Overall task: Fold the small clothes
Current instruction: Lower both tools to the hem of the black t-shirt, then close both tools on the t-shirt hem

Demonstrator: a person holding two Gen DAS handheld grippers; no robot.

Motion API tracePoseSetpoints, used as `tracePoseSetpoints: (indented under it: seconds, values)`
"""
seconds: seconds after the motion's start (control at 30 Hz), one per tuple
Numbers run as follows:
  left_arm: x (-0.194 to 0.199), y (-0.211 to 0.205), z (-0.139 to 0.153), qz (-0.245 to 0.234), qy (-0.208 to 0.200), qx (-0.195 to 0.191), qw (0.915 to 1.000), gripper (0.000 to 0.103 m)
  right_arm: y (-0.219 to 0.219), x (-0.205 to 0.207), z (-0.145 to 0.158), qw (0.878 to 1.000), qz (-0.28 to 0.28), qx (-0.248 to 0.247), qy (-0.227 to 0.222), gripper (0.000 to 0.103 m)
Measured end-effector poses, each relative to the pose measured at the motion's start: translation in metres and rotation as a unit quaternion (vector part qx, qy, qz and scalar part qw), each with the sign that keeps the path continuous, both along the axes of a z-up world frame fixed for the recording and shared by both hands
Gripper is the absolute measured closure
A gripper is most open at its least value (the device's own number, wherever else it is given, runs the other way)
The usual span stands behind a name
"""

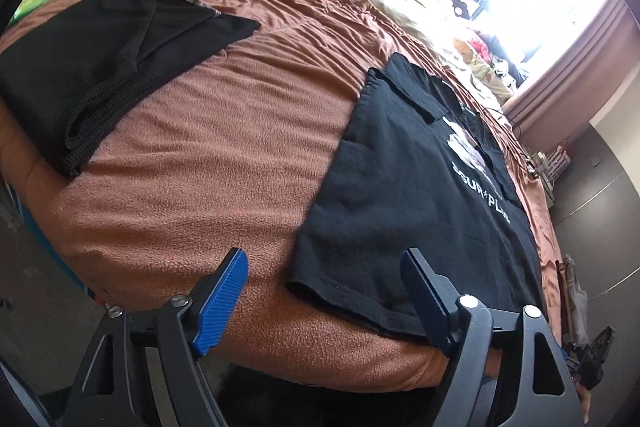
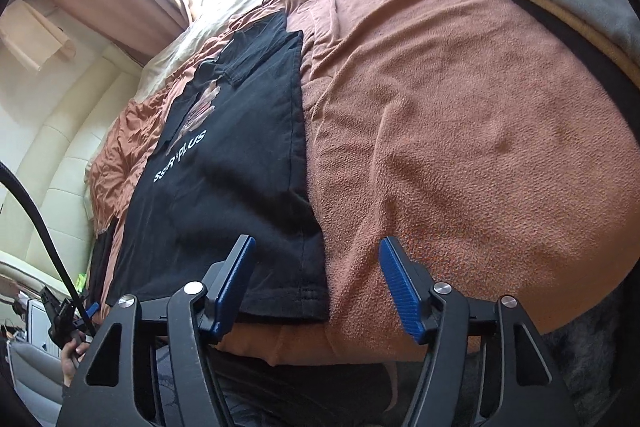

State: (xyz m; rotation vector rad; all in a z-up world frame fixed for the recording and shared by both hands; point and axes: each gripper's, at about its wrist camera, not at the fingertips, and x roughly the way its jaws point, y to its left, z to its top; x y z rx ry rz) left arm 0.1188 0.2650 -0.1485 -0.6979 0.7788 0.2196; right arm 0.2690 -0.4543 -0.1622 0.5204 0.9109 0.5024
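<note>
Both grippers are spread wide with nothing in them, left gripper framing the tee's near-left hem corner and right gripper framing the near-right one, so I'd guess it's lined up for a two-corner grab. The tee lies flat on the blanket with its sides already tucked in, hem right at the bed edge between the fingers. Another dark folded garment sits well off to the left.

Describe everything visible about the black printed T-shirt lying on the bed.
The black printed T-shirt looks like soft cotton knit, with white lettering and a pale graphic on its upper face. It lies flat on the rust-brown fleece blanket, both sides folded inward into a long narrow panel, a sleeve lying across it near the far end. Its stitched hem reaches the bed's near edge. Both grippers are open and hold nothing.
</note>
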Motion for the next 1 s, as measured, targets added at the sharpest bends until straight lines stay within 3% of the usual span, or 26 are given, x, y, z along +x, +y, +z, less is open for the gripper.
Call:
tracePoseSetpoints:
  seconds: [0.17,0.5,0.63,0.83,0.93,1.0]
  values:
    - [0.009,0.005,-0.020,0.003,0.035,-0.031,0.9989,0.044,0.005,0.010,-0.013,1.000,0.010,0.016,0.020,0.048]
    - [0.015,0.004,-0.032,0.009,0.035,-0.088,0.9955,0.046,-0.005,0.018,-0.029,0.996,0.012,0.076,0.037,0.050]
    - [0.016,0.005,-0.033,0.024,0.042,-0.095,0.9942,0.055,-0.006,0.012,-0.036,0.994,0.013,0.098,0.043,0.051]
    - [0.012,0.008,-0.035,0.050,0.044,-0.114,0.9913,0.058,-0.011,0.004,-0.055,0.986,0.006,0.159,0.056,0.056]
    - [0.014,0.004,-0.033,0.060,0.049,-0.106,0.9913,0.058,-0.005,0.007,-0.060,0.984,0.015,0.167,0.060,0.056]
    - [0.015,0.002,-0.034,0.067,0.046,-0.114,0.9901,0.058,0.000,0.012,-0.059,0.987,0.012,0.148,0.061,0.057]
